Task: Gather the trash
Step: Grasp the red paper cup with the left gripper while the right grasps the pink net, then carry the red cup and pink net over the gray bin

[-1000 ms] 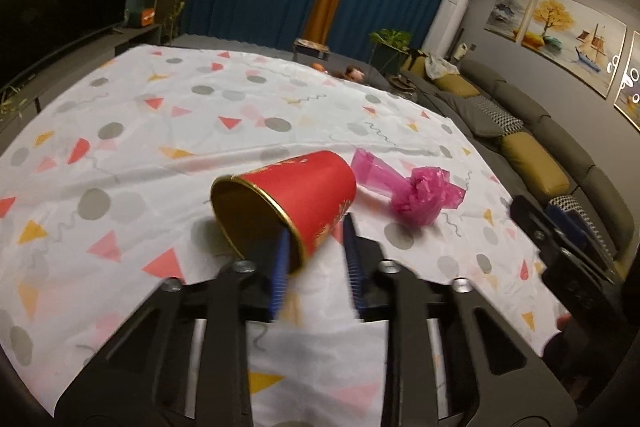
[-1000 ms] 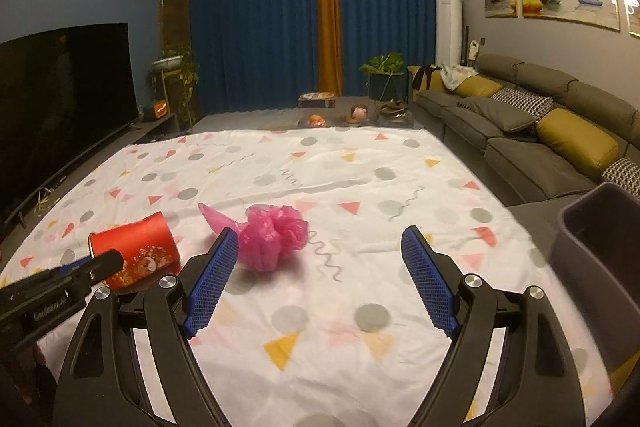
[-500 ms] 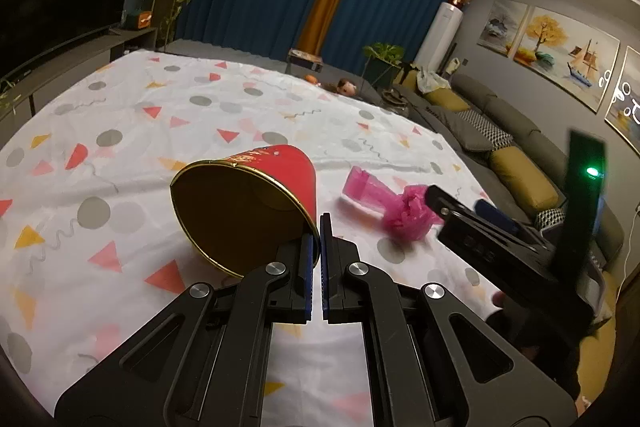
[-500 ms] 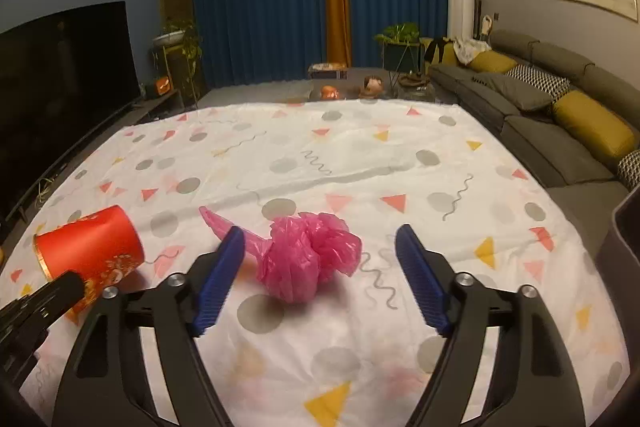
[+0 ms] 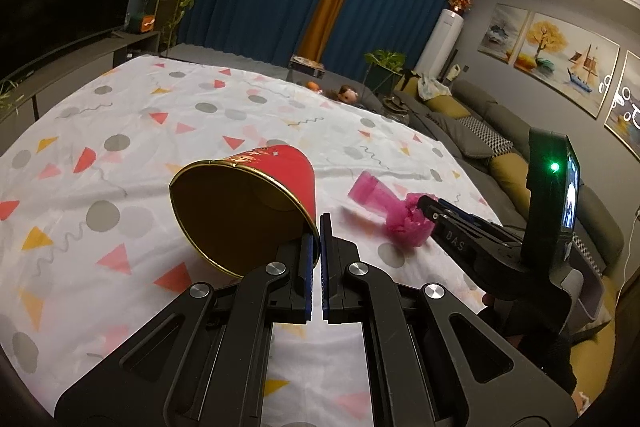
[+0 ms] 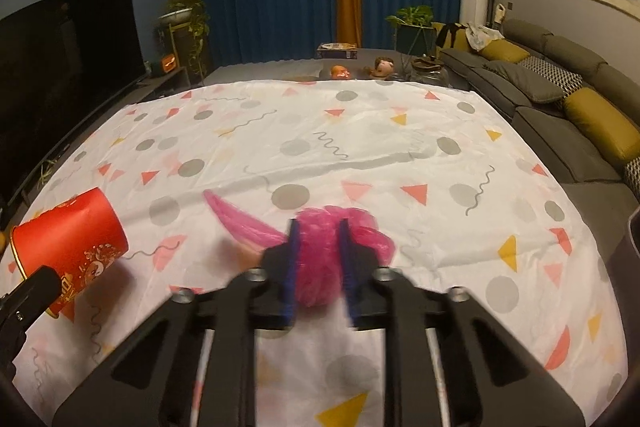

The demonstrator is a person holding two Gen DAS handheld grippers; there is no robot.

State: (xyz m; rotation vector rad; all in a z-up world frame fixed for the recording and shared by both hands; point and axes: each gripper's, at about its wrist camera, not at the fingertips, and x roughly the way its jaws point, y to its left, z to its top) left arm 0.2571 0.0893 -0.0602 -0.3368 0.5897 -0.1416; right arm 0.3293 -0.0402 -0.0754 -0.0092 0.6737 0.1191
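A red paper cup (image 5: 256,203) with a gold inside is held by its rim in my left gripper (image 5: 316,243), which is shut on it and lifts it off the patterned sheet (image 5: 120,131). The cup also shows at the left of the right wrist view (image 6: 70,247). A crumpled pink plastic bag (image 6: 320,259) lies on the sheet. My right gripper (image 6: 318,259) has its blue pads closed in on both sides of the bag's bunched part. The bag (image 5: 400,219) and the right gripper (image 5: 436,215) also show in the left wrist view.
The sheet (image 6: 360,147) covers a large flat surface. A grey sofa (image 6: 560,99) with yellow cushions runs along the right. A dark TV (image 6: 60,67) stands at the left. A grey bin's edge (image 6: 634,227) shows at the far right.
My left gripper shut on the cup's rim and raised it. My right gripper moved forward over the pink bag and its jaws closed in around it.
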